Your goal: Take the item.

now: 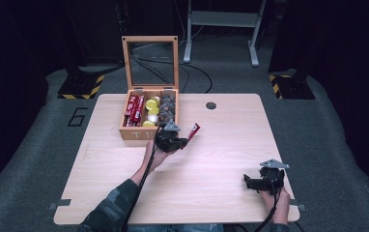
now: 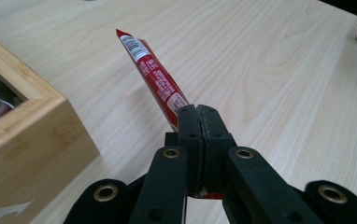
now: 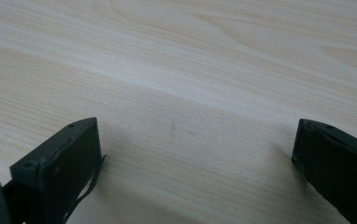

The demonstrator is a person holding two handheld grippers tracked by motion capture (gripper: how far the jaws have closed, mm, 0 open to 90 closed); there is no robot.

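Observation:
A slim red sachet (image 2: 155, 79) with white print and a barcode sticks up and away from my left gripper (image 2: 199, 116), whose jaws are shut on its lower end. In the high view the red sachet (image 1: 193, 130) juts to the right of the left gripper (image 1: 181, 142), just in front of the wooden box (image 1: 133, 133). The box holds more red sachets (image 1: 134, 109), yellow rounds (image 1: 150, 104) and dark pieces (image 1: 167, 104). My right gripper (image 1: 247, 182) rests low over the table near the front right, jaws wide apart with nothing between them; in its own view the right gripper (image 3: 193, 163) frames bare wood.
The box's glass lid (image 1: 150, 62) stands upright at the back. A corner of the box (image 2: 36, 126) lies close on the left of the left gripper view. A dark round hole (image 1: 211, 105) marks the table's far side. The table's front edge (image 1: 182, 222) runs near both forearms.

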